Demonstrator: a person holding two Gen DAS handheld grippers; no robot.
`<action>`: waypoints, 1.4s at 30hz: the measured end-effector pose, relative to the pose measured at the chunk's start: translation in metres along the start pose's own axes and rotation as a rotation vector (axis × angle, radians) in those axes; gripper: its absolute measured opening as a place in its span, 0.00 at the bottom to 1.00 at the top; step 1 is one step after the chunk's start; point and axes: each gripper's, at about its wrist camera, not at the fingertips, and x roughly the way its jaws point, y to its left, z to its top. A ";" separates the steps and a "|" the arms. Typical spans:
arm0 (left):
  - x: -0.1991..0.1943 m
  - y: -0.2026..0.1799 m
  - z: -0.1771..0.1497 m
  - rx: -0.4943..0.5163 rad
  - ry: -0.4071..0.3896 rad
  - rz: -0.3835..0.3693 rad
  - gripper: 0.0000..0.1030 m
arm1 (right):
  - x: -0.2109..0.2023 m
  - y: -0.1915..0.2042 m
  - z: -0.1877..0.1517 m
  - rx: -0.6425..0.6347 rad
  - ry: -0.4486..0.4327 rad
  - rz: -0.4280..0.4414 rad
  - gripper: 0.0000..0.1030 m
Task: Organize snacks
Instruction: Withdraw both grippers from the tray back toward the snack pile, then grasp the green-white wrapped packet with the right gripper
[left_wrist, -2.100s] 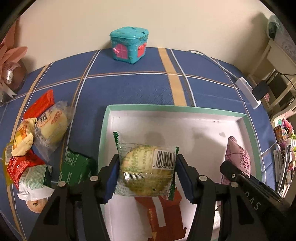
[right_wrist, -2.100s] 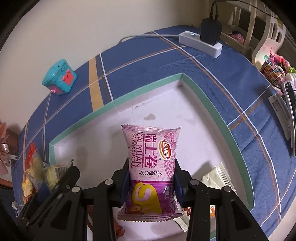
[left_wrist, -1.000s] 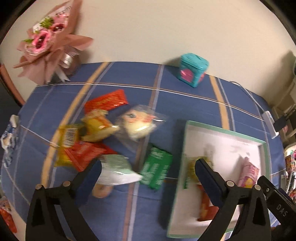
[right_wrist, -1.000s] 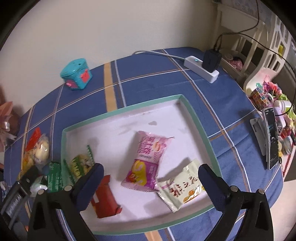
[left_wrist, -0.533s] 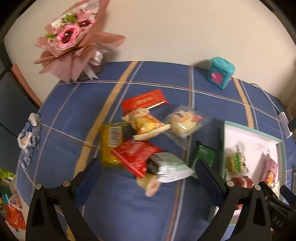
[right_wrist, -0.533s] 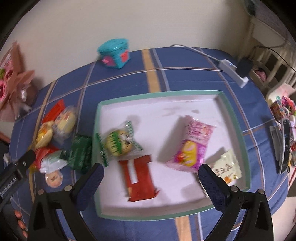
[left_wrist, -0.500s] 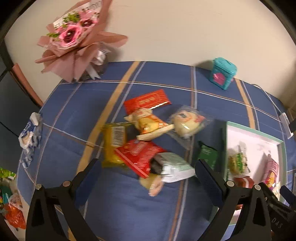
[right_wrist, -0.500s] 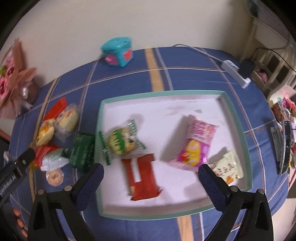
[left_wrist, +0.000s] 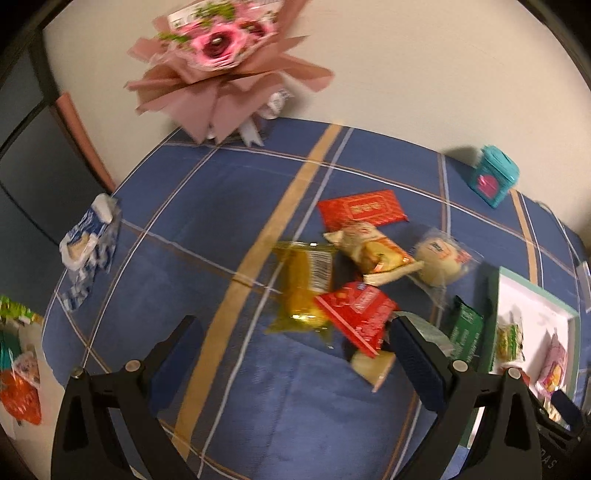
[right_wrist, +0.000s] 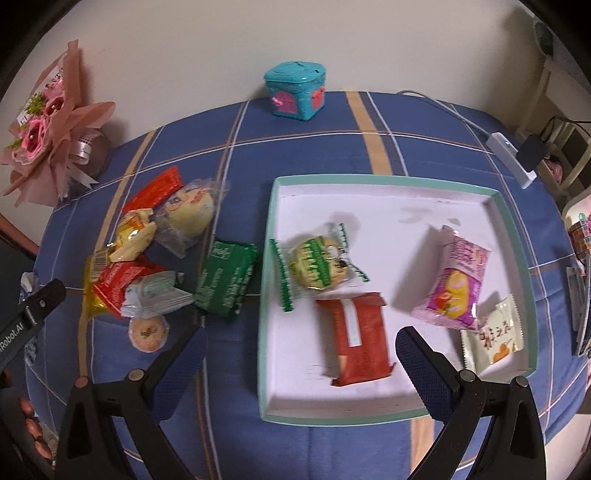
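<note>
A white tray with a teal rim (right_wrist: 384, 181) (left_wrist: 532, 286) lies on the blue checked cloth. In it are a green-wrapped round cake (right_wrist: 319, 264), a dark red bar (right_wrist: 356, 338), a pink roll pack (right_wrist: 456, 284) and a cream pack (right_wrist: 495, 338). Left of the tray lies a heap of loose snacks: a green pack (right_wrist: 225, 278) (left_wrist: 465, 330), a red pack (left_wrist: 360, 317), a yellow pack (left_wrist: 304, 288), a clear-wrapped bun (right_wrist: 188, 212) (left_wrist: 441, 262). My left gripper (left_wrist: 295, 362) hangs open above the heap's near side. My right gripper (right_wrist: 301, 367) is open above the tray's front edge.
A pink flower bouquet (left_wrist: 221, 62) stands at the back left by the wall. A teal tin (right_wrist: 295, 94) sits at the back. A white power strip (right_wrist: 511, 158) with a plug lies at the right. A blue-white wrapper (left_wrist: 86, 243) rests at the table's left edge.
Both grippers let go of their snacks into the tray, opened and pulled back. The left view has swung further left over the loose heap; the right view has shifted left too.
</note>
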 end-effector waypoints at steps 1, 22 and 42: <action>0.001 0.006 0.000 -0.018 0.001 0.000 0.98 | 0.001 0.006 0.000 -0.006 -0.001 0.001 1.00; 0.030 0.047 0.017 -0.135 0.058 -0.058 0.98 | 0.029 0.070 0.007 -0.101 0.006 0.091 1.00; 0.094 0.040 0.038 -0.163 0.169 -0.163 0.98 | 0.072 0.114 0.030 -0.166 0.069 0.183 0.83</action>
